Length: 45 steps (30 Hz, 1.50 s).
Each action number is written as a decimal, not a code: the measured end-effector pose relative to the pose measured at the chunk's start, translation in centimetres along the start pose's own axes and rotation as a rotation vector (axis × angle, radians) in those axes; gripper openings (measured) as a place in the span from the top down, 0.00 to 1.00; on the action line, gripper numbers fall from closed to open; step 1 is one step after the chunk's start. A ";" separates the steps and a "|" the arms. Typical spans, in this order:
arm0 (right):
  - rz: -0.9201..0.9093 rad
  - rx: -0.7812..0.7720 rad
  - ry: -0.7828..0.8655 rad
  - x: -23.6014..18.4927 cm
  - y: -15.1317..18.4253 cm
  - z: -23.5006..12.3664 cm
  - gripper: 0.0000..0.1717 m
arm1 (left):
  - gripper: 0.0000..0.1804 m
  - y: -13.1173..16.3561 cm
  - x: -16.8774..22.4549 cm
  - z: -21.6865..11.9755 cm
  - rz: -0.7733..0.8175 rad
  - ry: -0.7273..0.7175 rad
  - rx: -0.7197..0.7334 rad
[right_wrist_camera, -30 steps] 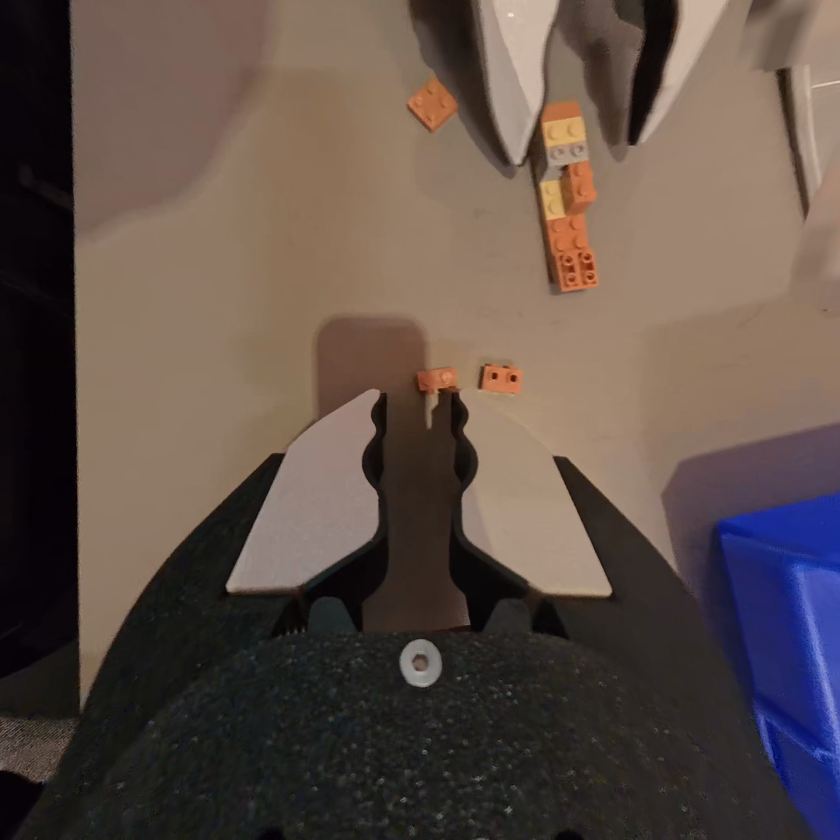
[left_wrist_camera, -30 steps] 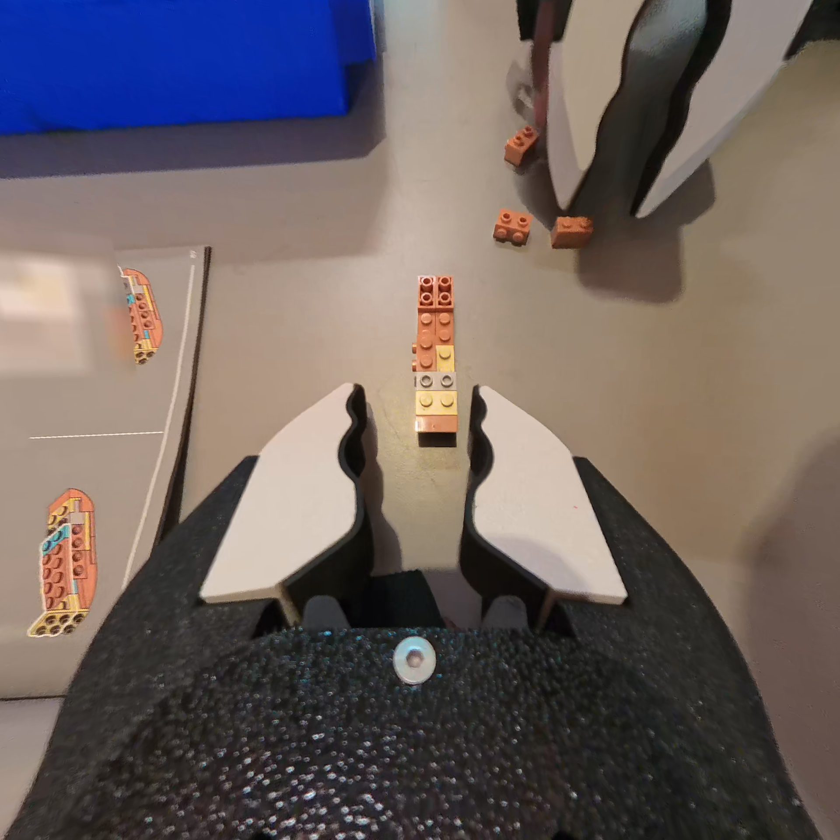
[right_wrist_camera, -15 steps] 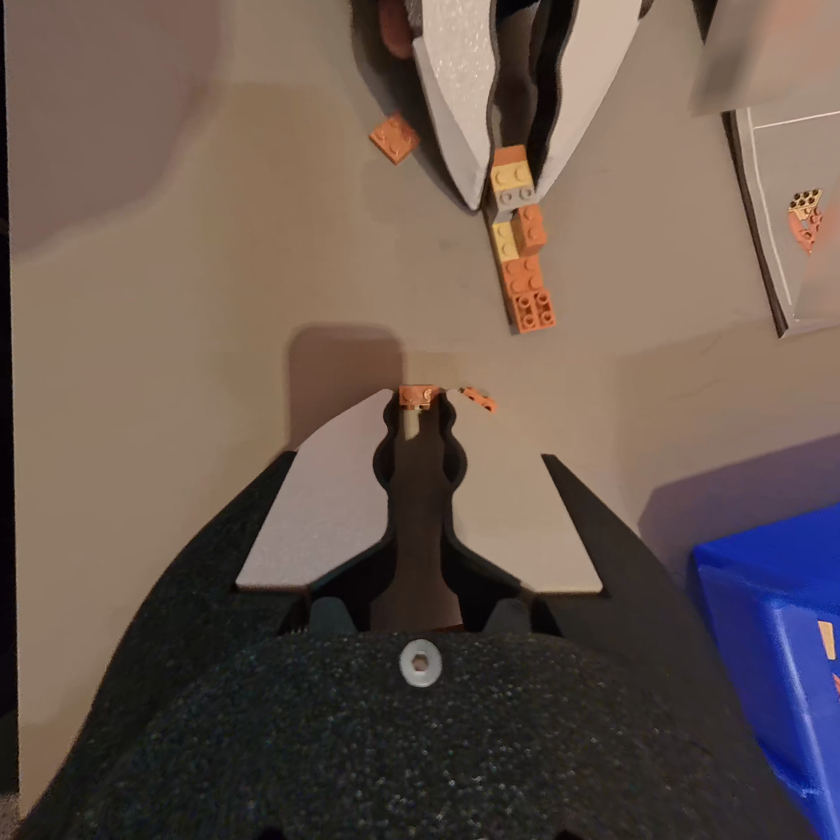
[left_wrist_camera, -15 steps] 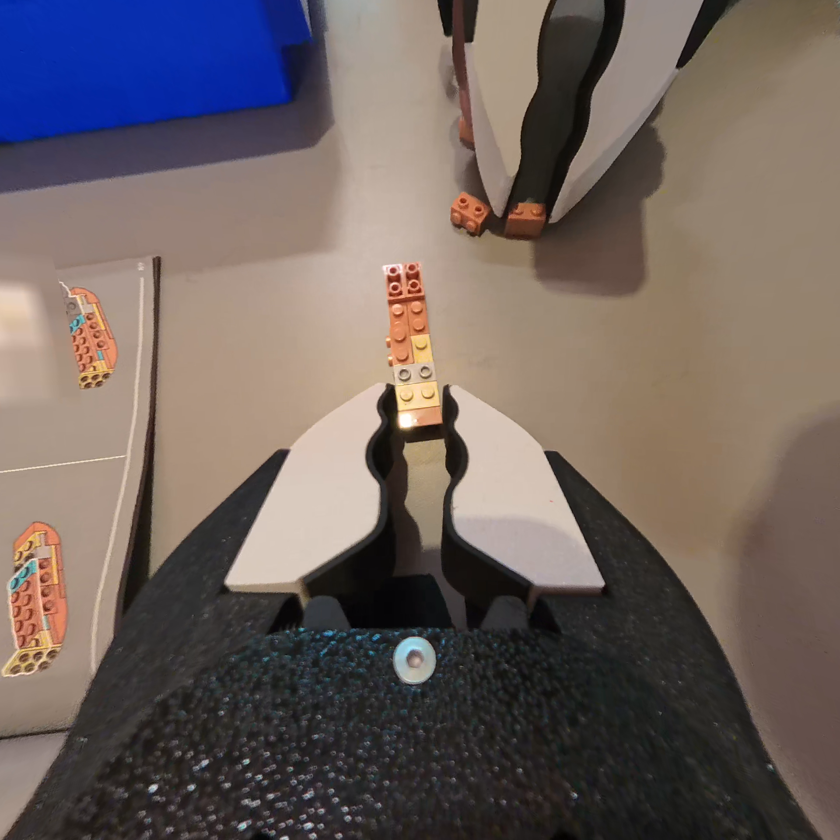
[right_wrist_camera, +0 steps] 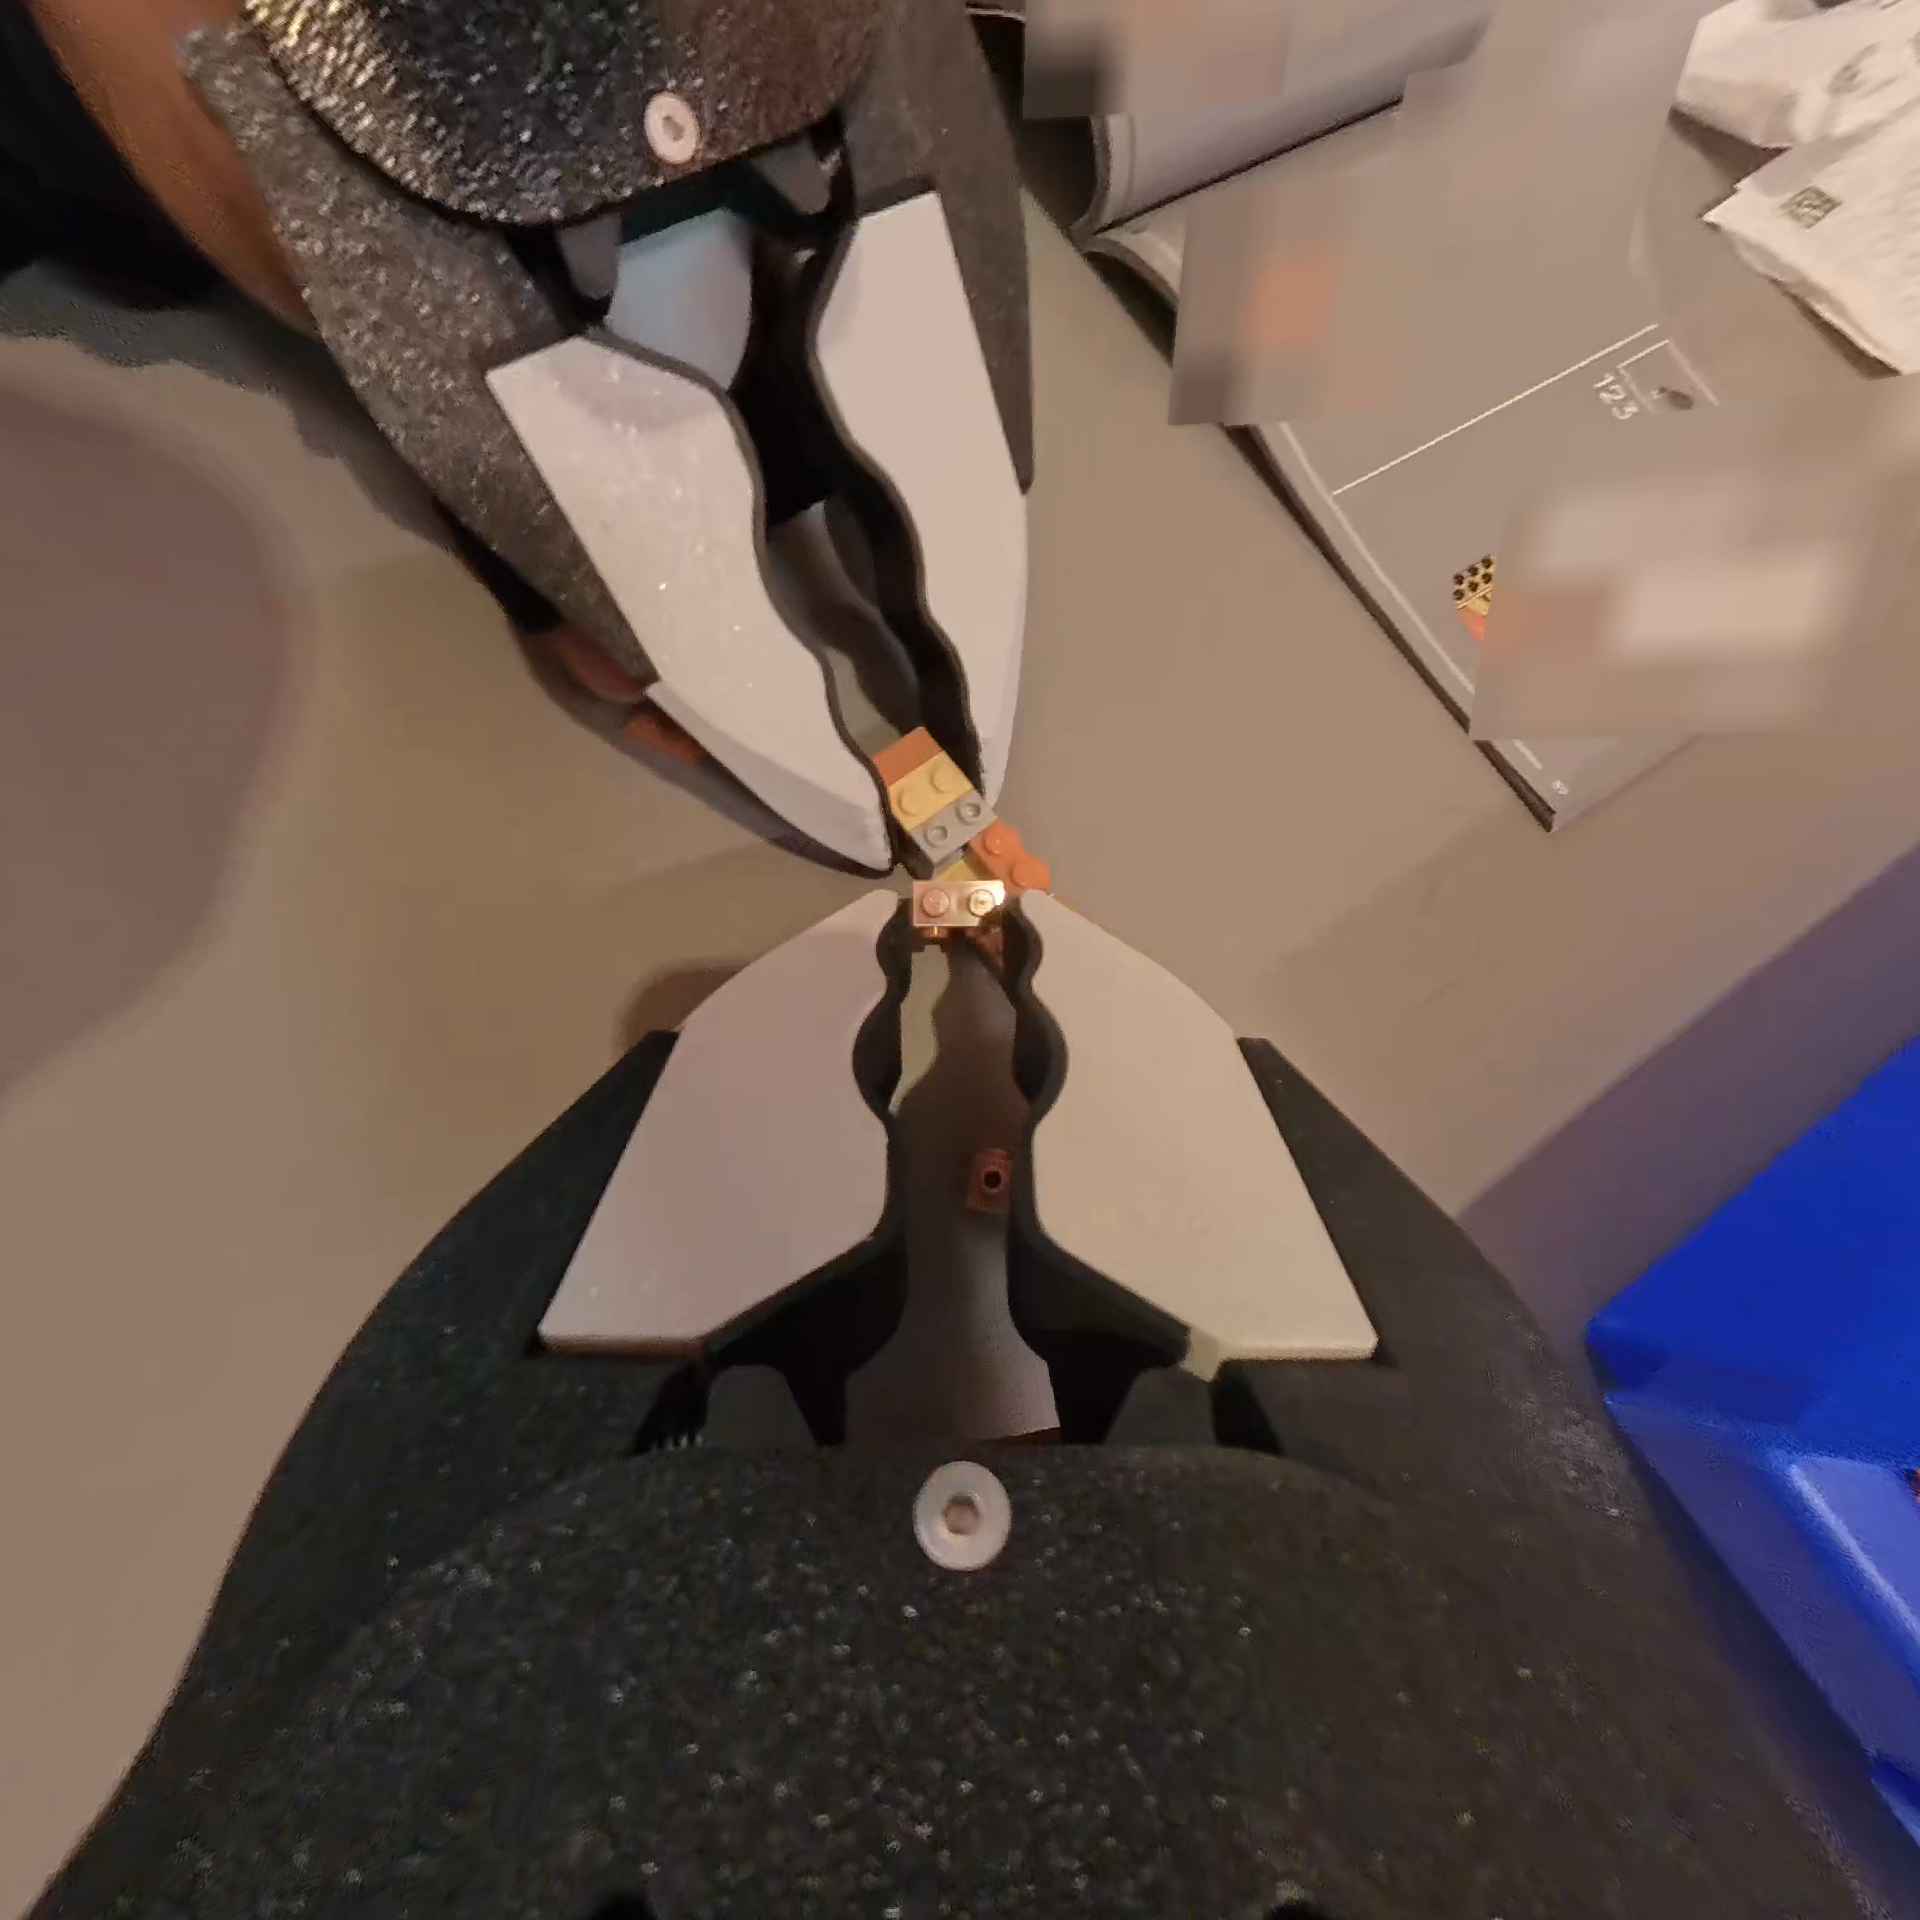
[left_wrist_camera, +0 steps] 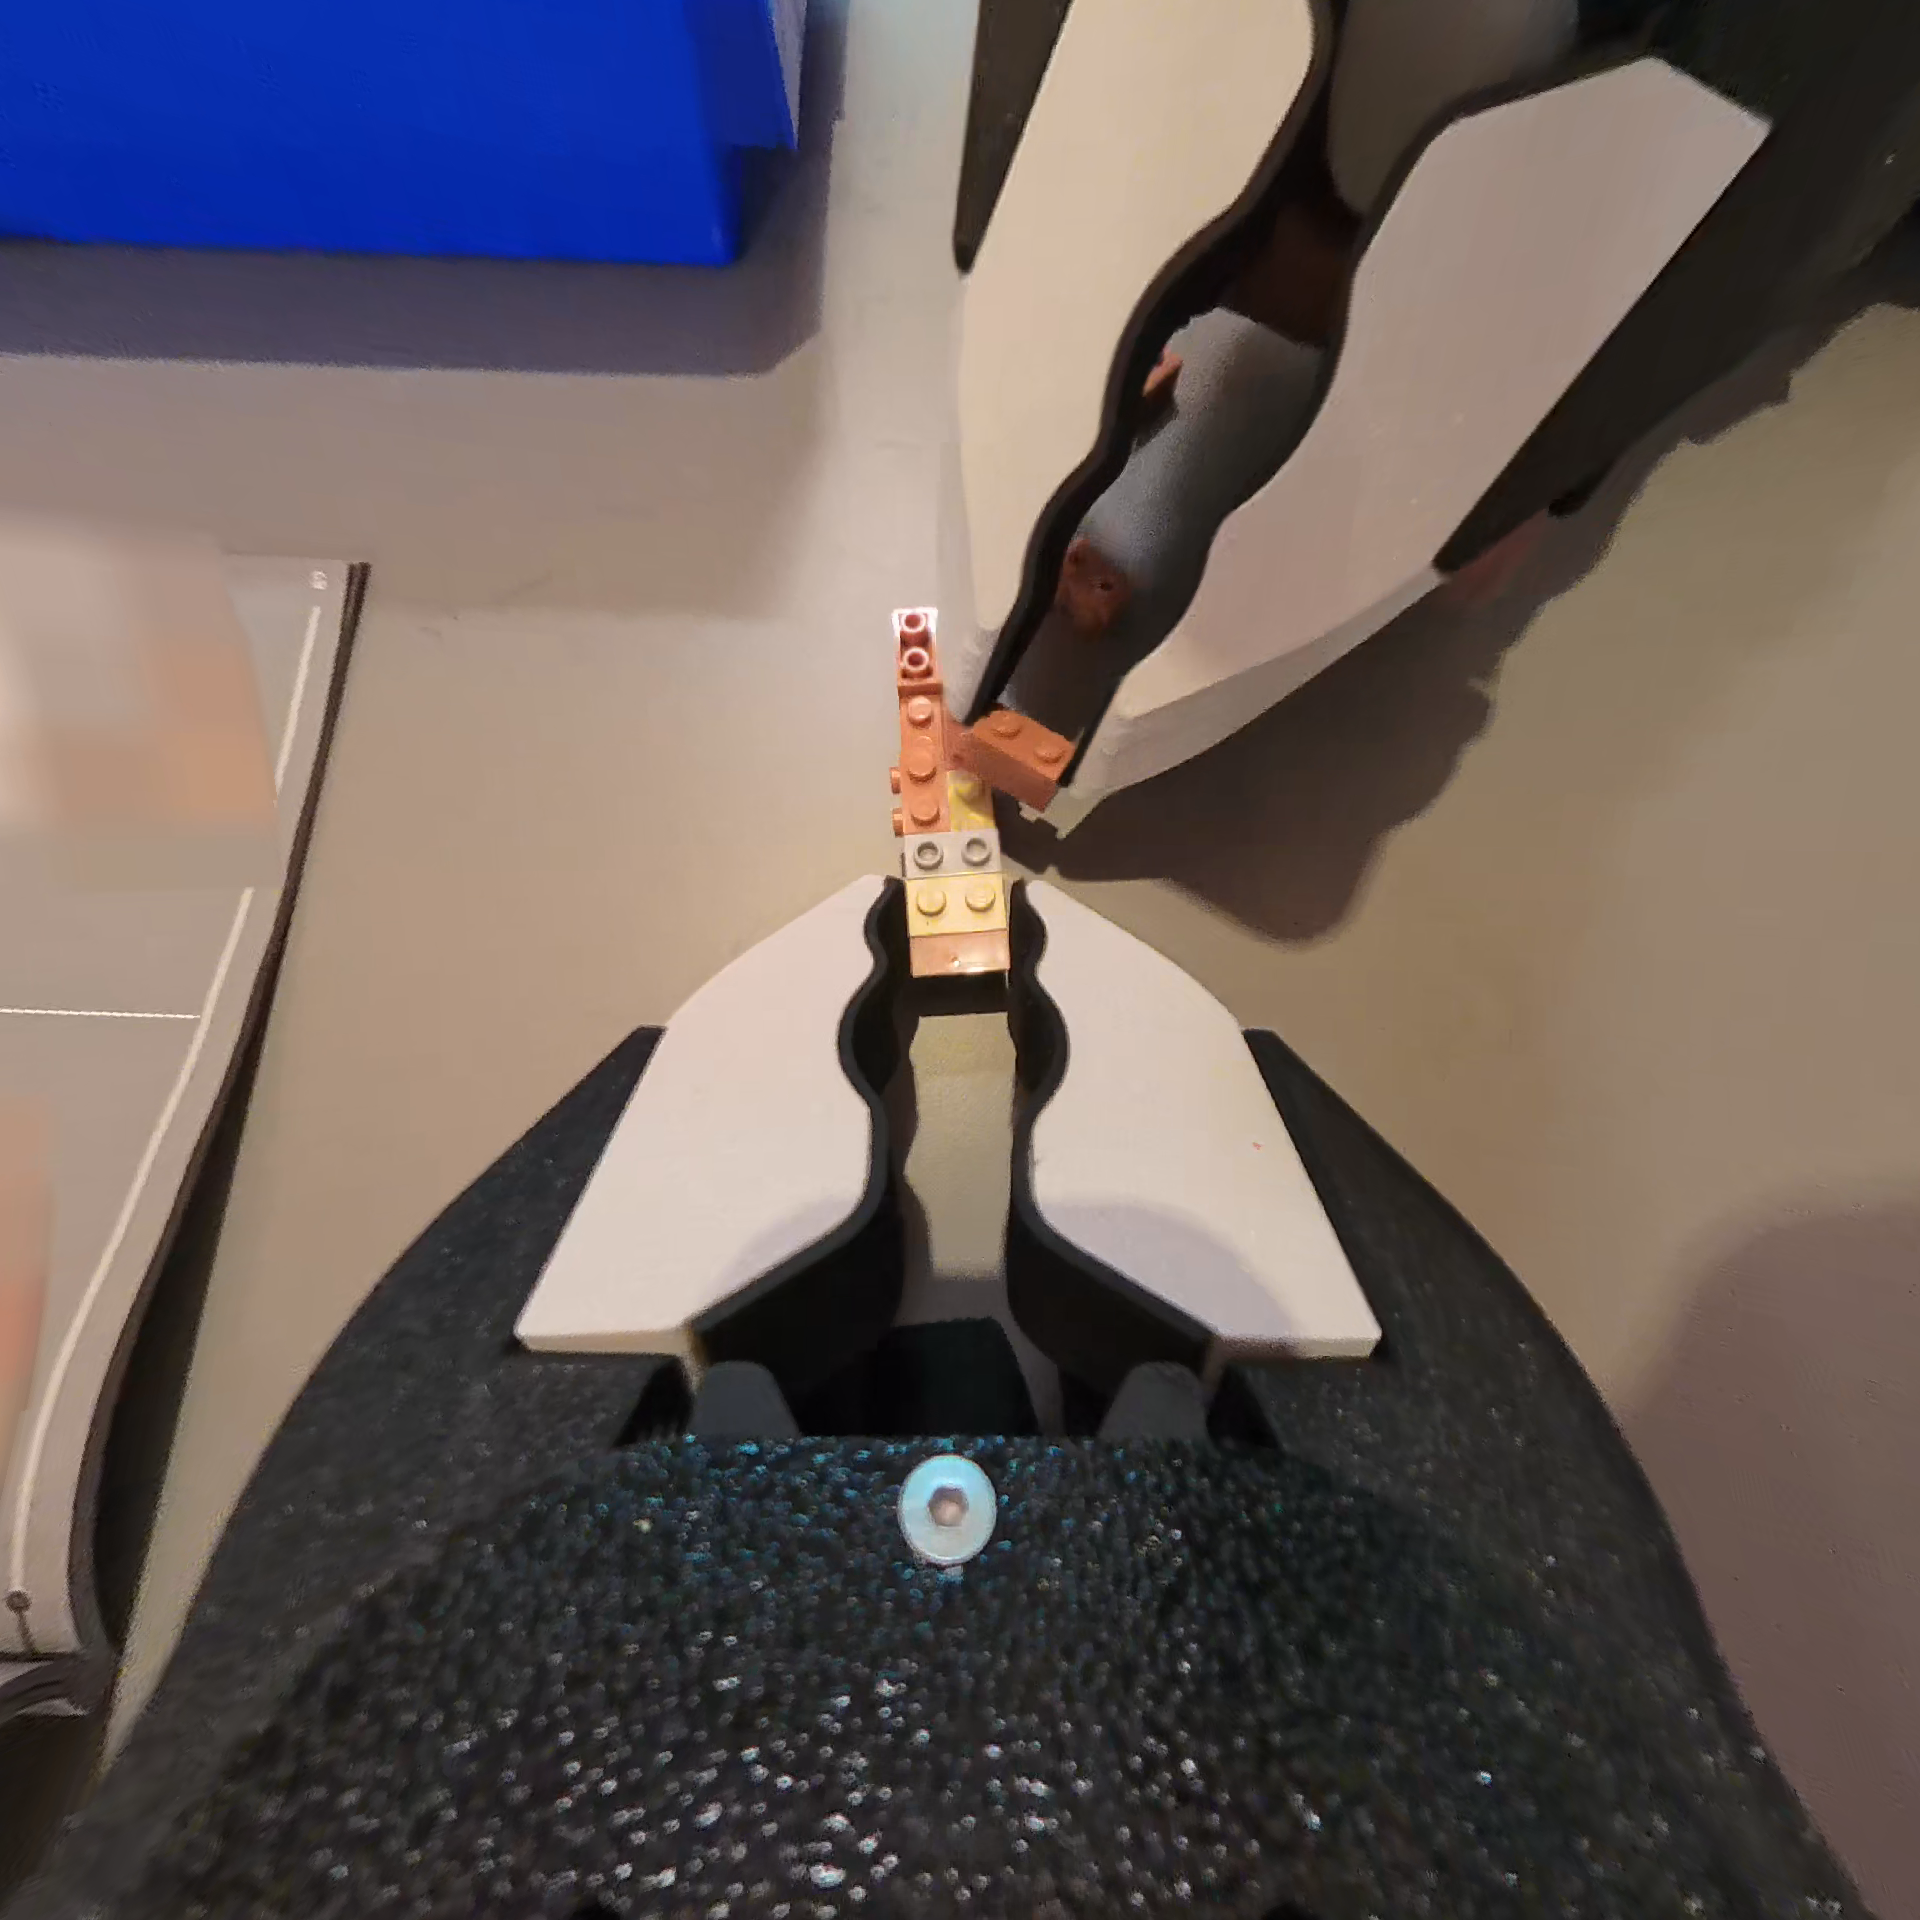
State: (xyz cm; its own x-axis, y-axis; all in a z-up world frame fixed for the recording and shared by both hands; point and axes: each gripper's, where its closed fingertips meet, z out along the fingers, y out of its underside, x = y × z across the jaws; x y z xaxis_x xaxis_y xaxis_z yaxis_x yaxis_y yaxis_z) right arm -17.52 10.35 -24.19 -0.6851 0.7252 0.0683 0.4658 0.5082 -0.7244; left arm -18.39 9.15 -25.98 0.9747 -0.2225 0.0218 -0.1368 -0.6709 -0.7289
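- Spanning both views, the grey-beige desk (left_wrist_camera: 520, 935) carries everything; no piece of the brick work rests flat on it at the point of contact.
- Blue bin (left_wrist_camera: 364, 114) stands at the far left of the left wrist view and at the near right of the right wrist view, well apart from the grippers.
- Printed booklet (right_wrist_camera: 1507, 540), with coloured build diagrams, lies open beside the work area; loose white papers (right_wrist_camera: 1818, 156) lie beyond it.
- Left gripper (left_wrist_camera: 956, 914): a second ago its jaws stood wide, short of the strip; now they are clenched on the near end of the brick strip (left_wrist_camera: 935, 810), pads pressing both sides of the tan and orange end pieces.
- Right gripper (right_wrist_camera: 958, 909): a second ago it was down at the loose bricks on the desk; now its jaws grasp a small orange two-stud brick (left_wrist_camera: 1018, 764), brought across and tilted against the side of the strip.
- Judgement: both pieces are now secured and touching, so an attachment looks in hand; the brick sits askew, not seated.
- Brick strip appearance: narrow, two studs wide, orange at the far end, then a yellow patch, a grey plate, a tan plate and an orange base. It appears lifted off the desk.
- One spare brown brick (right_wrist_camera: 992, 1179) lies on the desk beneath the right gripper.
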 end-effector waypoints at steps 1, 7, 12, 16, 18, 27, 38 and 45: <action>0.009 0.004 0.009 0.1 -0.1 0.1 0.91 | 0.90 -0.1 -0.1 0.0 -0.005 -0.008 0.003; 0.047 0.016 0.063 0.8 -0.3 0.3 0.91 | 0.90 -0.1 -0.4 -0.1 -0.029 -0.032 0.008; 0.055 -0.012 0.086 0.9 0.2 0.7 0.91 | 0.90 0.0 -0.8 -0.1 -0.060 -0.052 0.011; 0.074 -0.007 0.098 1.1 0.0 0.8 0.90 | 0.90 0.0 -0.8 -0.1 -0.064 -0.051 0.009; 0.075 -0.014 0.098 1.0 0.1 1.0 0.89 | 0.90 0.1 -0.8 0.0 -0.061 -0.052 0.001; -0.102 0.000 0.067 0.5 -0.5 0.1 0.80 | 0.90 0.1 -0.9 -0.1 -0.074 -0.048 0.001; -0.329 -0.069 -0.012 -0.4 1.4 -0.5 0.83 | 0.90 0.3 -0.6 0.0 -0.055 -0.025 -0.012; -0.259 -0.077 -0.003 -0.2 1.5 0.5 0.93 | 0.86 0.2 0.0 0.0 -0.013 0.000 -0.008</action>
State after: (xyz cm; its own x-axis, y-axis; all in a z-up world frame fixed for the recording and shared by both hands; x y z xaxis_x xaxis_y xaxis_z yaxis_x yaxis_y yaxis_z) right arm -16.91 10.73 -25.66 -0.7885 0.5654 0.2421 0.3165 0.7105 -0.6285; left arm -18.45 9.01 -26.14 0.9764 -0.2135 0.0314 -0.1254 -0.6797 -0.7227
